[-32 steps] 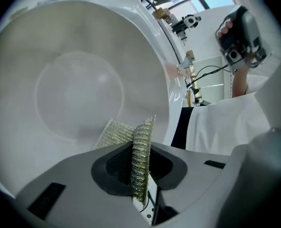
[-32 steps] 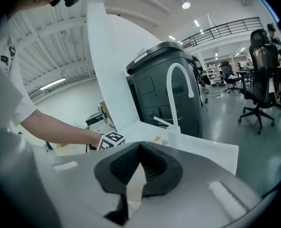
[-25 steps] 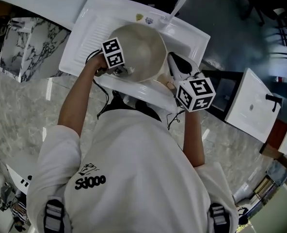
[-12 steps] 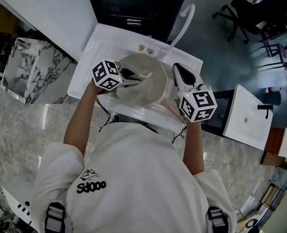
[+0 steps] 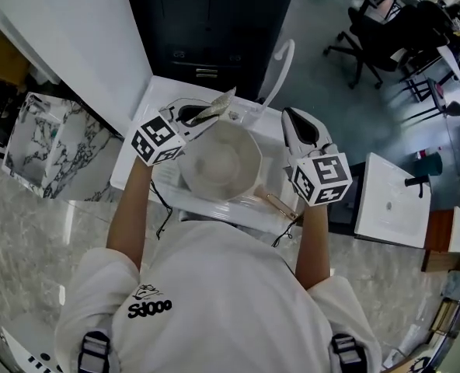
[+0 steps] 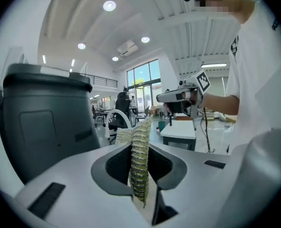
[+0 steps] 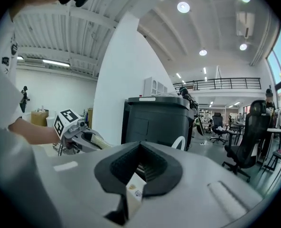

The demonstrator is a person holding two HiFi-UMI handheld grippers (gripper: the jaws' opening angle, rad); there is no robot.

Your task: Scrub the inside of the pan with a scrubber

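The pale round pan (image 5: pixel 221 162) sits in a white sink basin (image 5: pixel 249 212), its handle (image 5: pixel 279 205) pointing to the near right. My left gripper (image 5: pixel 205 116) is raised over the pan's far left rim. It is shut on a flat gold-mesh scrubber (image 5: pixel 219 104), which stands on edge between the jaws (image 6: pixel 139 165) in the left gripper view. My right gripper (image 5: pixel 294 124) hovers beside the pan's right rim with its jaws shut and nothing between them (image 7: pixel 139 172). Each gripper shows in the other's view: the left one (image 7: pixel 90 139) and the right one (image 6: pixel 178 96).
A tall black bin (image 5: pixel 214 22) stands behind the sink, beside a white arched faucet (image 5: pixel 278 62). A marble-patterned block (image 5: pixel 40 134) is at the left and a second white basin (image 5: pixel 389 200) at the right. Office chairs (image 5: pixel 378 37) stand farther off.
The left gripper has lifted the scrubber out of the pan's inside, up to the far rim. The right gripper has moved up alongside the pan.
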